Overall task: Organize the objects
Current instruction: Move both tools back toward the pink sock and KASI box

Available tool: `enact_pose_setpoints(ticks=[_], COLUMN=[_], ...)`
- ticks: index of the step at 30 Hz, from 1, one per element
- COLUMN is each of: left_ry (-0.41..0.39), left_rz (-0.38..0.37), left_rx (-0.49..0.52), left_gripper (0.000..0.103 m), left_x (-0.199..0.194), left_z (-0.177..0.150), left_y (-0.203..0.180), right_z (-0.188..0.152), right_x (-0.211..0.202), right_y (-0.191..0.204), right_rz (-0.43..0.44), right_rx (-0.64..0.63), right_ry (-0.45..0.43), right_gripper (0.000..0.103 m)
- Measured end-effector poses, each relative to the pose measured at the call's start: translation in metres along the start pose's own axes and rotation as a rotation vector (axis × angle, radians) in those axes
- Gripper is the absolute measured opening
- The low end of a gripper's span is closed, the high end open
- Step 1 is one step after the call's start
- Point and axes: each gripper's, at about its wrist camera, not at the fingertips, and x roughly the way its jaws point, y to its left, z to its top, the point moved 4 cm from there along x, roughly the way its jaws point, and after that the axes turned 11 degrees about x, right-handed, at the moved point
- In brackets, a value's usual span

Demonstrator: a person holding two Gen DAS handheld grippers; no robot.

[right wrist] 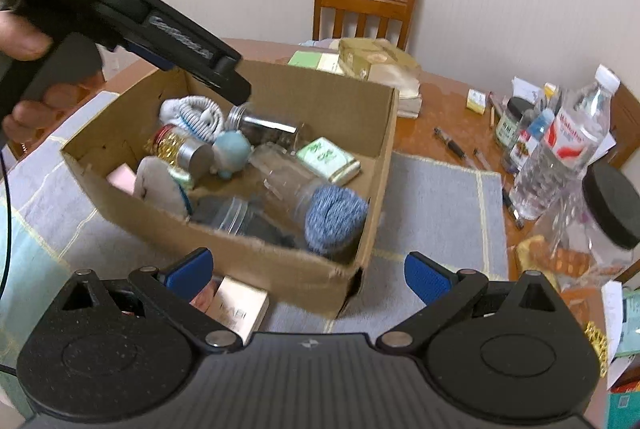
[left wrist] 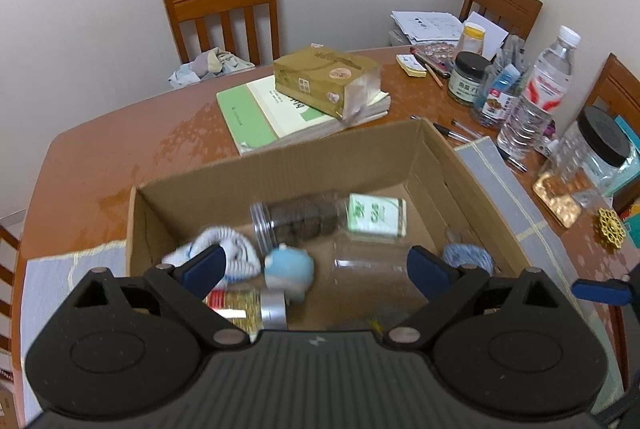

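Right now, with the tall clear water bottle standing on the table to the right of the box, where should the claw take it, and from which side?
Grip the water bottle across its labelled middle, coming from the mat side with the right claw. It stands upright, its body is round, and jars crowd its far side.

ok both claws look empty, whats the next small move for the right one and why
Probably swing the right claw toward the clear plastic water bottle with the red label. Its jaws stand open with nothing between them, the brown cardboard box already holds several things, and the bottle is standing outside it on the wooden table.
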Motion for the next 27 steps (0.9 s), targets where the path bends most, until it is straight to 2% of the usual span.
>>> enact_pose_setpoints(ticks=[7, 14, 22, 27], left_ry=[0.010, 0.010, 0.056, 0.035], left_rz=[-0.001, 0.006, -0.025, -0.028], left_rx=[-0.017, -0.059, -0.071, -0.077], left_gripper=[0.097, 0.097, 0.097, 0.097], left_x=[-0.031, -0.045, -0.034, -0.021], left_z=[-0.035, -0.073, -0.108, -0.117], left_y=[-0.020, -0.043, -0.068, -0.078], right_z=[-0.026, -0.045, -0.069, -0.079], right_x=[-0.007, -0.009, -0.004, -0.003], right_y=[0.001, -0.005, -0.016, -0.022], right_rz=[0.007, 0.012, 0.010, -0.008], right_rx=[-0.043, -0.055, -0.023, -0.022], right_ry=[0.035, 0.065, 0.113, 0.130], right_gripper=[0.103, 0.103, 0.103, 0.103])
